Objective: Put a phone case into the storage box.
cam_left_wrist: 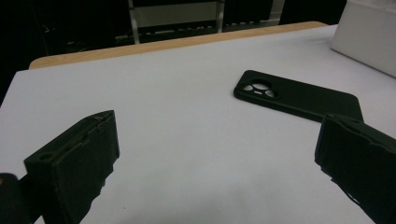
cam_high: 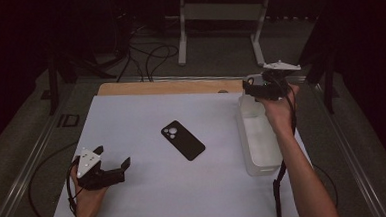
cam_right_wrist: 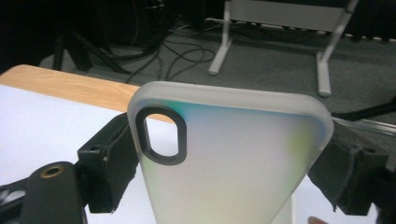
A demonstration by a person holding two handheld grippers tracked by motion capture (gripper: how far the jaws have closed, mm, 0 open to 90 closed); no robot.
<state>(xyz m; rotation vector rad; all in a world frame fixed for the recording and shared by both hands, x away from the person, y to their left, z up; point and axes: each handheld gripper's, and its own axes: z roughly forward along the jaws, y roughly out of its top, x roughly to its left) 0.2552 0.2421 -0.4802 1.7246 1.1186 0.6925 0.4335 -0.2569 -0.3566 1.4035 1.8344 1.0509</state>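
Above the far end of the plastic bin (cam_high: 258, 150), the right gripper (cam_right_wrist: 229, 172) grasps a frosted phone case (cam_right_wrist: 233, 163) by its edges. Its smooth sides could slip from the pads. Left gripper (cam_high: 115, 167) waits released near the black phone (cam_high: 182, 139).

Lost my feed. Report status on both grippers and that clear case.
Right gripper shut on translucent phone case, above bin. Left gripper open, empty, low over mat. Black phone flat mid-mat, untouched. Nothing in the way.

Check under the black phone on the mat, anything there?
The black phone lies flat, camera side up, on the white mat. Nothing sticks out around its edges; the covered patch itself is hidden.
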